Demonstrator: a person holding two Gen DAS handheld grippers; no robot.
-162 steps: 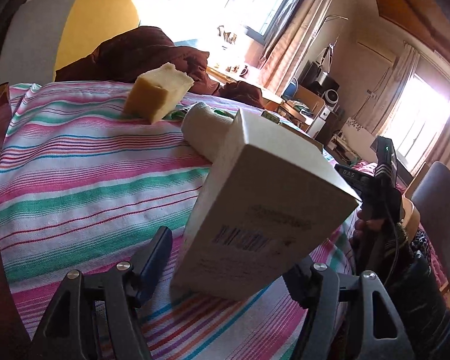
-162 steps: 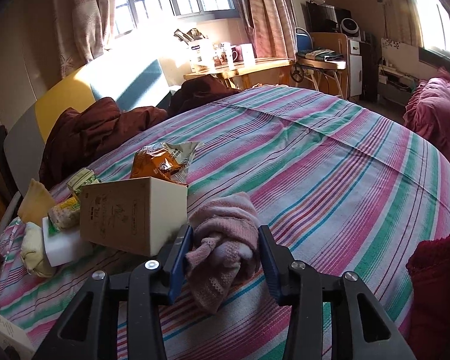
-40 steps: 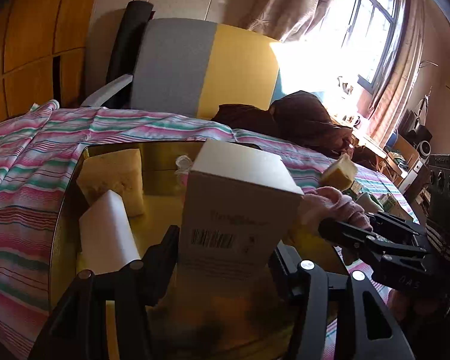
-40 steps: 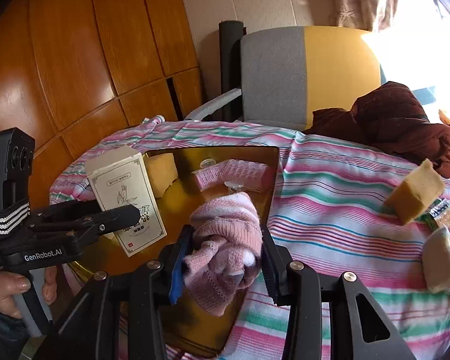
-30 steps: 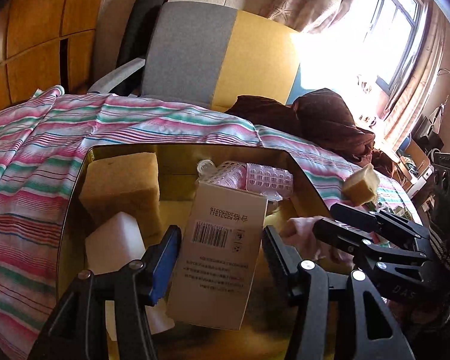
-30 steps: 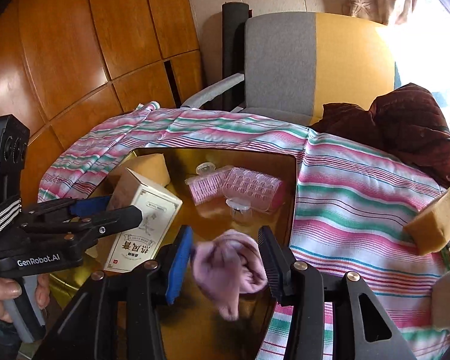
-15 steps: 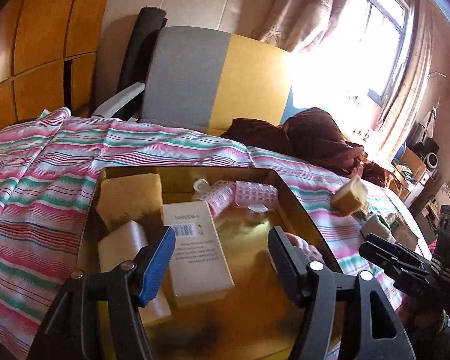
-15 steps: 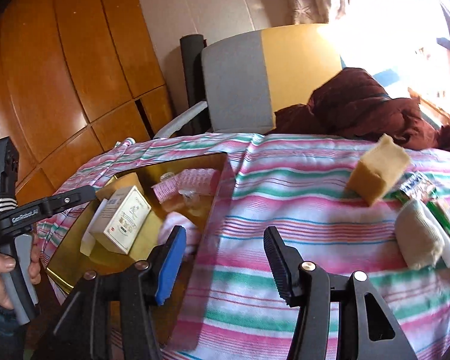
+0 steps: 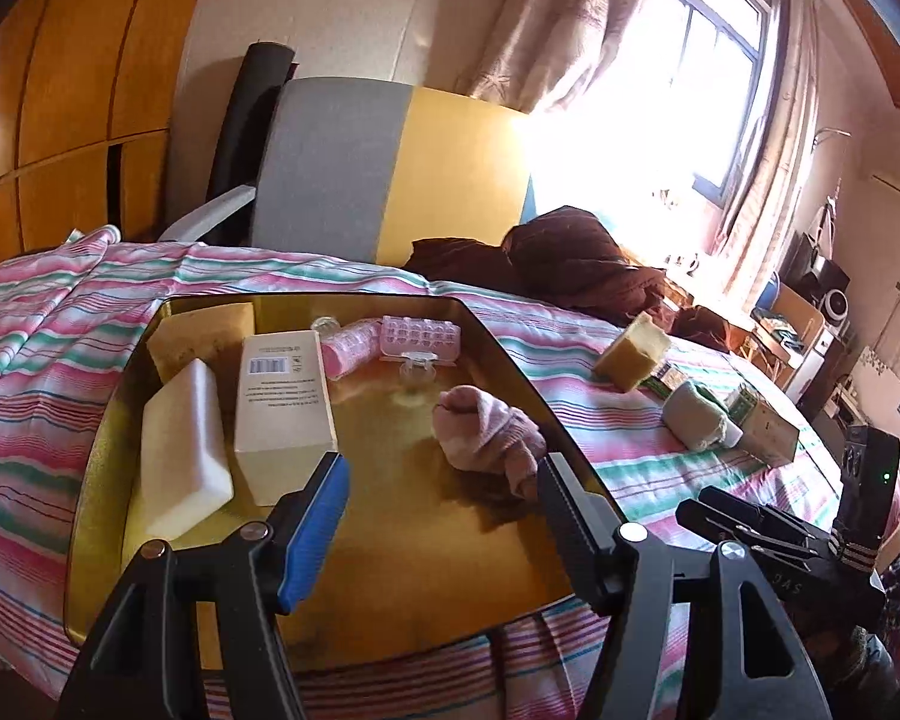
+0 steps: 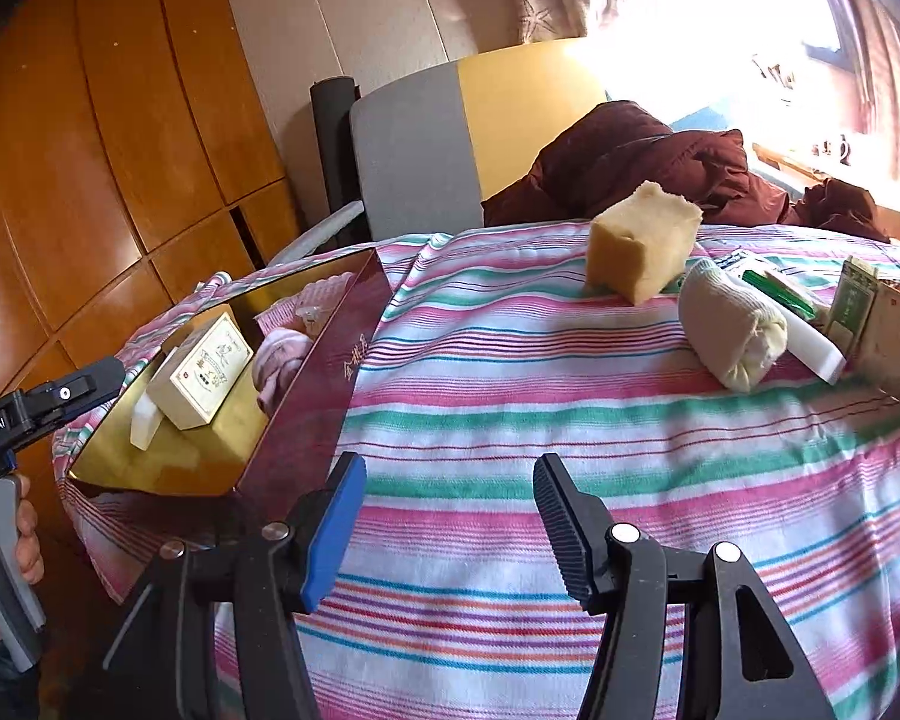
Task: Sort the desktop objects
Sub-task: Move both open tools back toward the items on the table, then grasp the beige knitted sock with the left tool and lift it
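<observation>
My left gripper (image 9: 441, 480) hangs over the near part of the gold tray (image 9: 390, 546), and its fingers are spread wide with nothing between them. Inside the tray, from left to right, I see a white foam block (image 9: 180, 438), a yellow sponge (image 9: 201, 333) behind it, a white box (image 9: 282, 402) lying flat just beside the block, pink hair rollers (image 9: 402, 339) at the far wall, and a pink sock (image 9: 486, 429) lying near the right rim. The tray stands on the desk, which is covered with a striped cloth (image 10: 570, 420). My right gripper (image 10: 447, 516) is over this cloth, to the right of the tray, and its fingers are also spread and hold nothing. Farther right on the cloth there are another yellow sponge (image 10: 639, 243), a rolled cream sock (image 10: 732, 324) just beside it, and a brown carton (image 10: 897, 342) at the edge of the view. These three are well apart from the tray.
</observation>
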